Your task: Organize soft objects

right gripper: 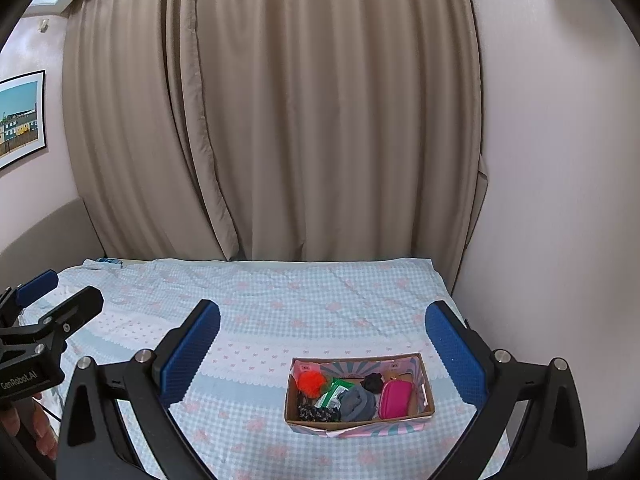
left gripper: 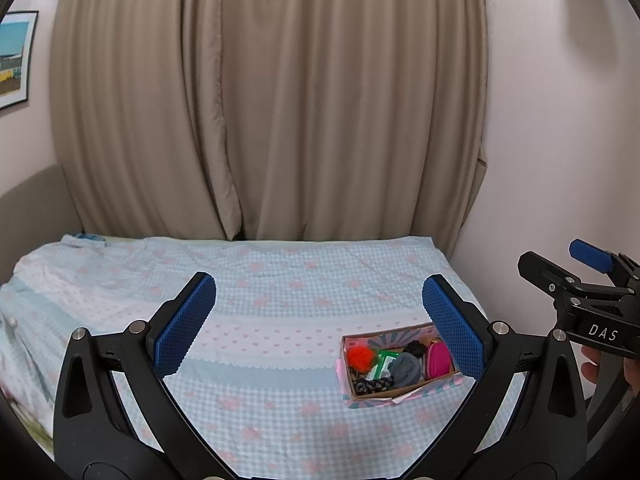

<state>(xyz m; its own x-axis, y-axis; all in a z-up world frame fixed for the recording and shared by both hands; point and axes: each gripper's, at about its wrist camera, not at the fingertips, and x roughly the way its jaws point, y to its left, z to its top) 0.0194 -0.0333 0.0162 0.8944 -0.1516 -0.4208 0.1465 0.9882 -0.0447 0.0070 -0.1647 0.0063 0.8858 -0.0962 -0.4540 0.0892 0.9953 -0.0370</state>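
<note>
One cardboard box (right gripper: 427, 396) sits on one bed (right gripper: 280, 312). Inside it: one orange pom-pom (right gripper: 311, 383), one green packet (right gripper: 332, 394), one grey sock (right gripper: 358, 403), one pink pouch (right gripper: 395, 399), one black scrunchie (right gripper: 373, 382) and one patterned hair tie (right gripper: 318, 413).

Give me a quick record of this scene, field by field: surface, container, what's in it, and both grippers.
surface: bed with checked blue-and-pink cover
container: open box on the bed
contents: orange pompom, green packet, grey cloth, pink pouch, black scrunchie, patterned band
left gripper: open, empty, above the bed
right gripper: open, empty, above the bed
backdrop: beige curtain
</note>
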